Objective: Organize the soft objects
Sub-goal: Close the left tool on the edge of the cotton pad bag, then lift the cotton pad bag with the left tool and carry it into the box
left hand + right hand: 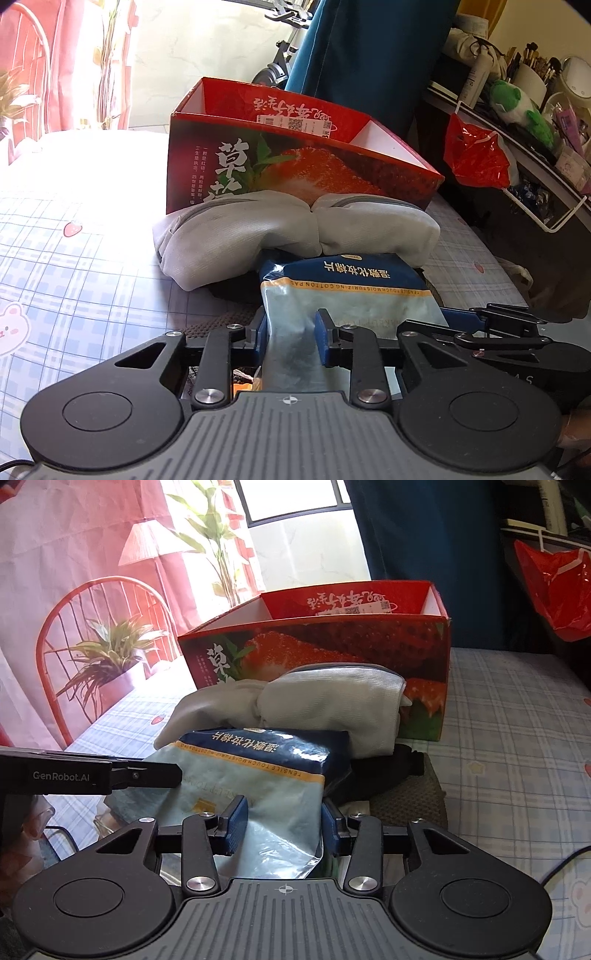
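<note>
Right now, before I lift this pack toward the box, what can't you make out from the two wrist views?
- Box inside: both views look below its rim, so its contents are hidden.
- Dark items under the grey pouch and pack: covered in both views, unidentifiable.
- Pack's lower end: cut off behind the left tongs and right tongs.
- Right tongs' grip: the pack sits between the fingers, contact unclear.
- Window area, left view: washed out by glare.

Glossy film, matt cloth, printed card.
Crinkled shiny plastic on the cotton pad pack (343,291), catching light in pale streaks; soft matt woven grey cloth on the zip pouch (295,232) behind it; smooth printed cardboard with a slight sheen on the strawberry box (295,166); thin checked cotton on the bedsheet (74,258); matt black plastic with bright metal screws on the right gripper (284,825).
</note>
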A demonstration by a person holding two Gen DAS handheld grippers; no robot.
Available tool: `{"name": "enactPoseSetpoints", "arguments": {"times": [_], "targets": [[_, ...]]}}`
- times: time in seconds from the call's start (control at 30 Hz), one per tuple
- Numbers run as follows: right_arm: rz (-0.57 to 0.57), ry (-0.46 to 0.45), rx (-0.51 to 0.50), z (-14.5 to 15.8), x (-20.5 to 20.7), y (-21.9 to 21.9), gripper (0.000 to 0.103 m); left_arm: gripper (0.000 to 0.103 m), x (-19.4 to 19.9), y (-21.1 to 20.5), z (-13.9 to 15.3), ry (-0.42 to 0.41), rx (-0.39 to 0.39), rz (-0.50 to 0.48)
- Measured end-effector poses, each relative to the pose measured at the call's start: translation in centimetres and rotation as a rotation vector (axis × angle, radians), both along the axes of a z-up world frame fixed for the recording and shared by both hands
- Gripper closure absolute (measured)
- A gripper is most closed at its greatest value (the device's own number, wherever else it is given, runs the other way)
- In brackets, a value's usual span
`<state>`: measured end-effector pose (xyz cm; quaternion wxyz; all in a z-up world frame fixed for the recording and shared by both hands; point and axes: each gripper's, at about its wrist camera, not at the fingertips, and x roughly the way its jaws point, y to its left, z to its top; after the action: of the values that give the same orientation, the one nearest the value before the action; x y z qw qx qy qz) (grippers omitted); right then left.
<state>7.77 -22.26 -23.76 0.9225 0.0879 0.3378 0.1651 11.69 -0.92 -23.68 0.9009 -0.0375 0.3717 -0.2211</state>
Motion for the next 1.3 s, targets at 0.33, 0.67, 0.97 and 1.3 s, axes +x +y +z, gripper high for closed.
{"name": "enactPoseSetpoints", "arguments": {"times": [0.33, 0.67, 0.97, 1.3], "targets": [[0.008, 0.013, 0.037, -0.6, 0.2, -0.2, 0.058, 0.058, 0.6, 0.6, -0.9, 0.035, -0.029, 0.027], [0.03, -0.002, 0.034, -0.4, 0.2, 0.3, 0.057, 0.058, 0.2, 0.3, -1.0, 0.041, -0.045, -0.007], [0.038, -0.033, 0.044, 0.2, -0.1, 0.4, 0.06, 0.061, -0.3, 0.3, -0.4, 0.023, -0.054, -0.033], [0.049, -0.031, 0.046, 0.1, 0.0, 0.5, 0.061, 0.067, -0.4, 1.4, -1.0, 0.044, -0.084, -0.018]]}}
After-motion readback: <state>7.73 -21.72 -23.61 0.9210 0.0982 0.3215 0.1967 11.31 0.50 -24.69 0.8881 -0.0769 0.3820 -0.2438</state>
